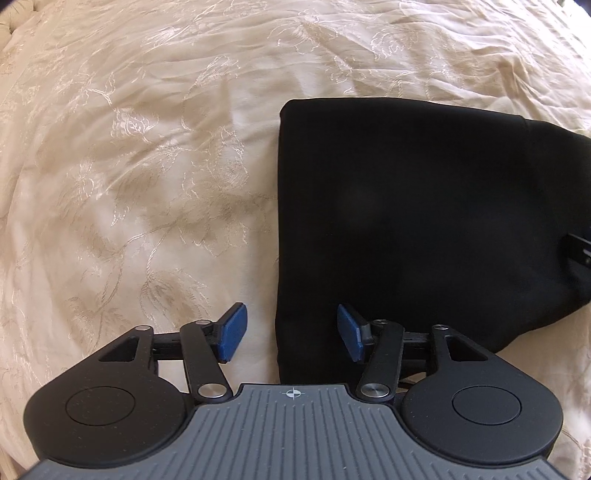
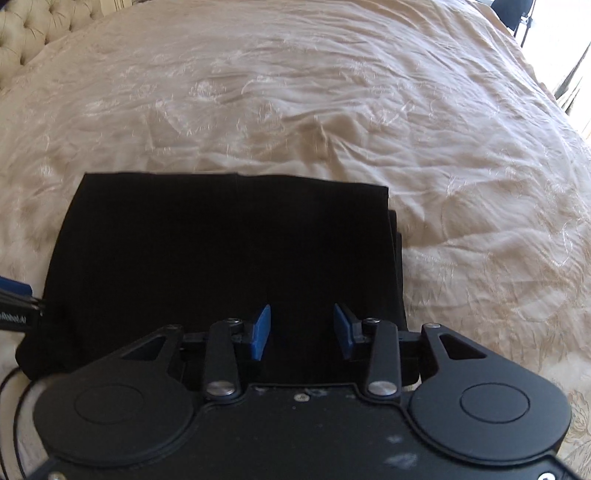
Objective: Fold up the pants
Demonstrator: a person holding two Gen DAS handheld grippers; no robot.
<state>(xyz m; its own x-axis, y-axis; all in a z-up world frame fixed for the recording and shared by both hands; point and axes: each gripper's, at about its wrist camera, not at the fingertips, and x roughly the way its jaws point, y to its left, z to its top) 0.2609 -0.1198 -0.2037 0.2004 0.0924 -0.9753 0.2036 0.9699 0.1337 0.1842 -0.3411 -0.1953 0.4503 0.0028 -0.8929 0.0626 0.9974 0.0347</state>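
Pants: the black pants (image 1: 417, 229) lie on the bed (image 1: 129, 166), already folded into a compact, nearly square packet with several layers showing stacked at its right edge in the right wrist view.
Bed: a cream, flower-patterned cover, creased all over, with a tufted headboard (image 2: 33, 33) at the far left corner.
Left tool: the left tool (image 1: 291, 332) hangs low with its blue pads spread wide and nothing between them; one pad is over the bare cover, the other over the dark cloth, so it straddles the packet's left edge.
Right tool: the right tool (image 2: 301, 330) is parted too, a bit less wide, and holds nothing; both pads sit above the near part of the packet, toward its right side.
Key relation: the packet lies straight ahead of both tools, its near edge under them, its left and right edges running away from the person. The left tool is the one lined up on an edge; the right tool is over the body of the cloth, nearer the layered side.
Progress: I'd say the folding is nearly or fully finished; what may be left is a last fold or a tidy-up.
Risk: the stacked layers on the right look likely to slide apart if only the top one is pinched.
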